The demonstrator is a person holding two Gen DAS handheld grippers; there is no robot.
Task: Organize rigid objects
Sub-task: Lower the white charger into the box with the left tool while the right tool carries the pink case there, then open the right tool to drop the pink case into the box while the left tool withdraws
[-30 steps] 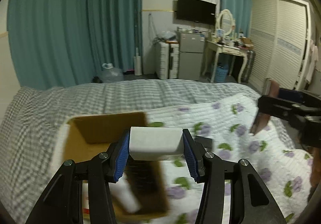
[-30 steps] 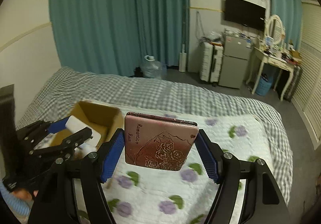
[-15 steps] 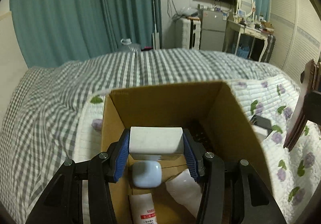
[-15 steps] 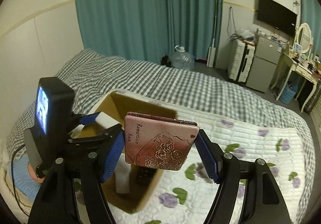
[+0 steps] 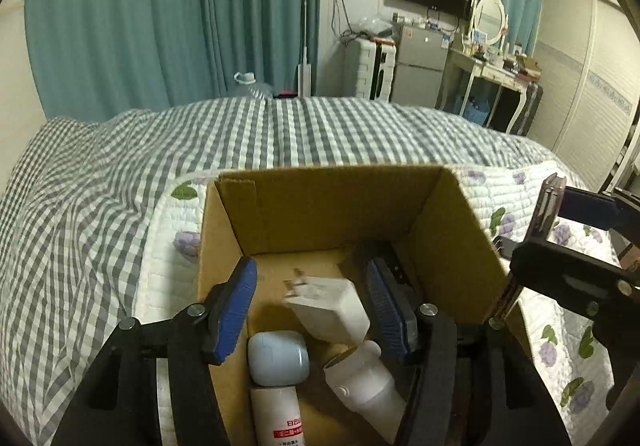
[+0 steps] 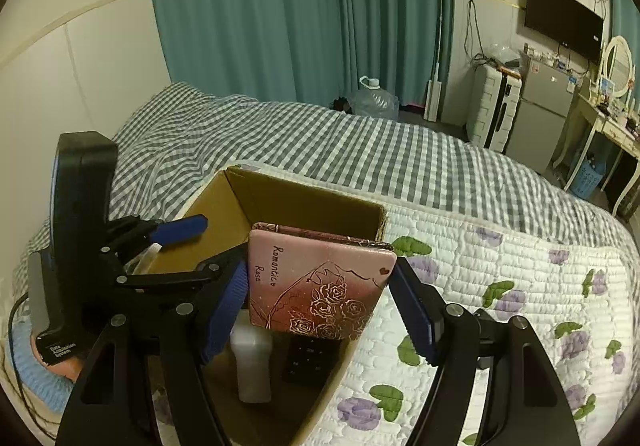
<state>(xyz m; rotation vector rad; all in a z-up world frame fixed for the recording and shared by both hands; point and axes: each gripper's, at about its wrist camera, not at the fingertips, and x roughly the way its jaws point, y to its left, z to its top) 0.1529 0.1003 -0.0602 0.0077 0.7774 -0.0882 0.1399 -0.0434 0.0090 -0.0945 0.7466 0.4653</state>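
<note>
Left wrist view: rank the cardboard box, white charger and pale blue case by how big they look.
1. Cardboard box, by far the largest.
2. White charger.
3. Pale blue case, close to the charger's size, so that order is unsure.

One cardboard box (image 5: 332,206) is seen, and five items are counted inside it: one white charger (image 5: 328,306), one pale blue case (image 5: 278,358), one red-labelled tube (image 5: 280,414), one white bottle (image 5: 360,382) and one black remote (image 6: 308,360). One pink tin (image 6: 316,286) is counted. Two grippers are present, left (image 5: 310,310) and right (image 6: 320,306).
</note>
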